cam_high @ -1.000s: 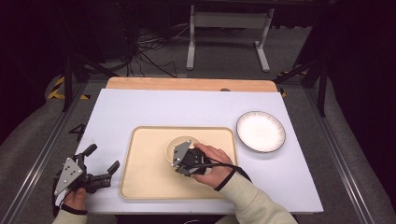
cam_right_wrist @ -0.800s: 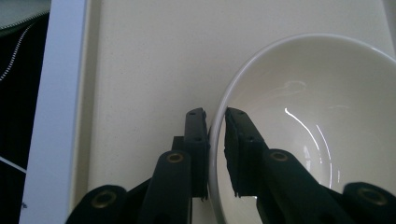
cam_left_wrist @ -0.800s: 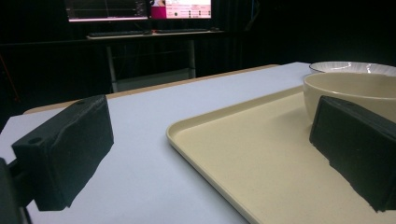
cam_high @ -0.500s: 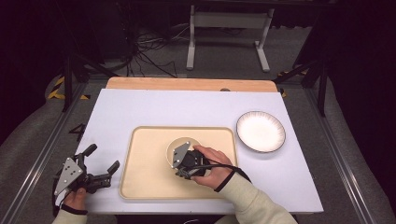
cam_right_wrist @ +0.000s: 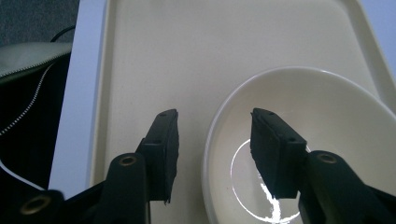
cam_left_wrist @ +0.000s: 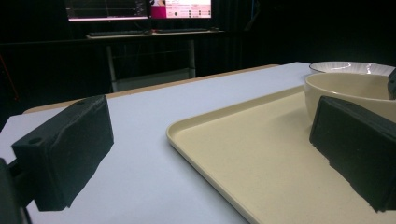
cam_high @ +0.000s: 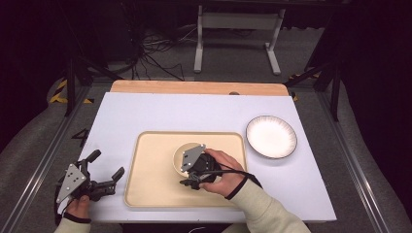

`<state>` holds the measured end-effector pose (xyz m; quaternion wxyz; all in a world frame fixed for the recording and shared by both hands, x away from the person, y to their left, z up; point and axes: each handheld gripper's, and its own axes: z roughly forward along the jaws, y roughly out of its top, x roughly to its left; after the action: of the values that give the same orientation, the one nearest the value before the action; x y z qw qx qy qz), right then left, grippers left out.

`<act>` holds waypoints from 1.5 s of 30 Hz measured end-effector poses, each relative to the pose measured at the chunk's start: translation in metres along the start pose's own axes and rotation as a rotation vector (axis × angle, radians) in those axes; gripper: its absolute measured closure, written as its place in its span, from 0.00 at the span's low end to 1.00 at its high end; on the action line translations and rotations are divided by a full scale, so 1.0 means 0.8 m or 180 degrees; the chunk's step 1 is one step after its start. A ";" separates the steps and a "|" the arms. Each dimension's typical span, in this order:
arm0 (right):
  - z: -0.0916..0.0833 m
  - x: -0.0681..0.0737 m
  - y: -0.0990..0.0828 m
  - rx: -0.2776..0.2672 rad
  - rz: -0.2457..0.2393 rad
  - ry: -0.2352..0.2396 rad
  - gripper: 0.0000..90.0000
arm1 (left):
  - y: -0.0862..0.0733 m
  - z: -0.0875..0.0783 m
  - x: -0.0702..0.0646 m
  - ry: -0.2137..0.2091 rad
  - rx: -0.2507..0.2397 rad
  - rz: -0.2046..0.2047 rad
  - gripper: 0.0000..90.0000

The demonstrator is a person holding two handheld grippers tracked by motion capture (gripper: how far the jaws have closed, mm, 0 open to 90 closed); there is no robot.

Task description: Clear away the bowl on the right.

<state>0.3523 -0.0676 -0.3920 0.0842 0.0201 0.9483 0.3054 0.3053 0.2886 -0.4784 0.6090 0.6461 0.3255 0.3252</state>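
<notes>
**Right gripper loosening over the bowl's rim**

Straddling the near rim of the cream bowl (cam_right_wrist: 299,149), the right gripper (cam_right_wrist: 215,144) is standing with one jaw inside the bowl and one outside; its jaws have just been opening, and the pads are not pressing on the rim. The bowl is sitting on the beige tray (cam_high: 155,184), near its middle. The left gripper (cam_high: 104,172) is resting wide open and holding nothing at the table's near left, beside the tray. A white plate (cam_high: 271,137) is lying right of the tray.
</notes>
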 end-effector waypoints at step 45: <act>-0.070 0.001 -0.042 -0.1597 0.0624 -0.0625 0.31 | 0.000 0.000 0.001 -0.0008 0.0011 -0.0012 0.00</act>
<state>0.3426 -0.1270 -0.3665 0.1480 0.1197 0.8240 0.5337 0.3058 0.2891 -0.4783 0.6089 0.6469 0.3265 0.3227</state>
